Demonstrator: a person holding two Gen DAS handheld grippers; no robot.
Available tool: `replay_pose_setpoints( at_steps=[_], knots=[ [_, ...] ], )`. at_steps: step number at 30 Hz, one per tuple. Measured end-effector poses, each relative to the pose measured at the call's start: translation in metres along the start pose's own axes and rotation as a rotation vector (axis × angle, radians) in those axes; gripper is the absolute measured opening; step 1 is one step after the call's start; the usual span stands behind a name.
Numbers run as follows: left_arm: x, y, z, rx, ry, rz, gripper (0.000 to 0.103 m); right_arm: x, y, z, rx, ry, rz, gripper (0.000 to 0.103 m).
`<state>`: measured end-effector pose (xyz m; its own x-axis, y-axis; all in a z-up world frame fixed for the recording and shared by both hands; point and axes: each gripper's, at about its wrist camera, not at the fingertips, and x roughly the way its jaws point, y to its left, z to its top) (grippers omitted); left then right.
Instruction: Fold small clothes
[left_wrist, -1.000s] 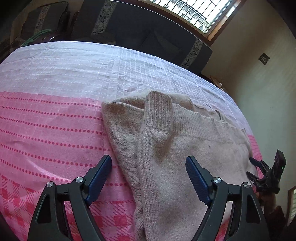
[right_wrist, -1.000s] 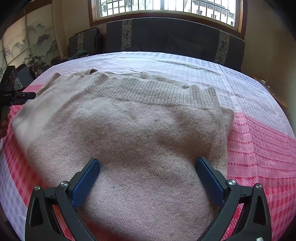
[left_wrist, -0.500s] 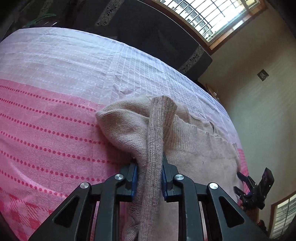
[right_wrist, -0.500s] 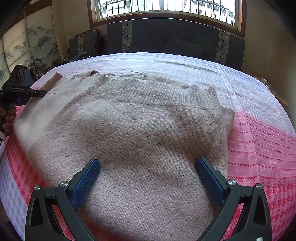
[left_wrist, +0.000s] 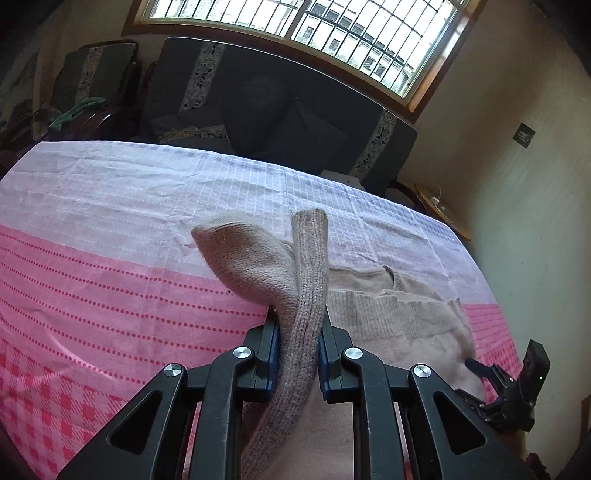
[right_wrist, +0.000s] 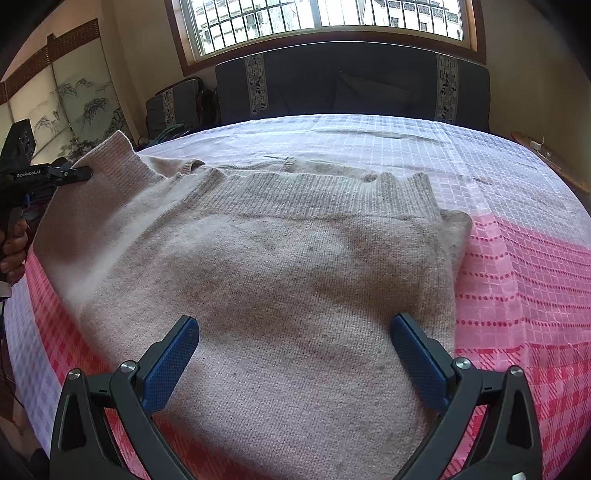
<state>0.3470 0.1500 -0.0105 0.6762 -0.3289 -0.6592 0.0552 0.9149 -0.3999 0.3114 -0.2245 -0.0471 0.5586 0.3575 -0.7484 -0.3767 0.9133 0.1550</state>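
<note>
The beige knitted sweater (right_wrist: 295, 266) lies spread on the pink and white checked tablecloth (right_wrist: 517, 229), its ribbed hem toward the far side, flat enough that a fold can be laid over it cleanly. Only its left edge is off the cloth: the sleeve (left_wrist: 306, 295), with its ribbed cuff standing up, is pinched between the pads of the left gripper (left_wrist: 297, 354), whose jaws are closing on the knit. The grip sits a little way down from the cuff, probably so that the sleeve can be carried over the body without slipping free. The right gripper (right_wrist: 295, 354) hangs over the near part of the sweater with its jaws spread wide and nothing between them, seemingly ready to hold the body down or smooth it. Behind the table stand a dark sofa (right_wrist: 351, 92) and a barred window (right_wrist: 321, 22).
</note>
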Motion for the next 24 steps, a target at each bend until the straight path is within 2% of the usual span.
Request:
replay_pose_setpoints(
  at_steps=[6, 14, 24],
  knots=[
    [-0.003, -0.029, 0.009, -0.045, 0.005, -0.049, 0.014, -0.009, -0.013, -0.001, 0.064, -0.046, 0.083, 0.103],
    [0.012, -0.071, 0.014, -0.127, 0.034, -0.118, 0.013, -0.019, -0.028, -0.002, 0.148, -0.112, 0.16, 0.103],
    [0.048, -0.143, 0.01, -0.118, 0.088, -0.146, 0.013, -0.023, -0.034, -0.003, 0.178, -0.137, 0.197, 0.103]
  ],
)
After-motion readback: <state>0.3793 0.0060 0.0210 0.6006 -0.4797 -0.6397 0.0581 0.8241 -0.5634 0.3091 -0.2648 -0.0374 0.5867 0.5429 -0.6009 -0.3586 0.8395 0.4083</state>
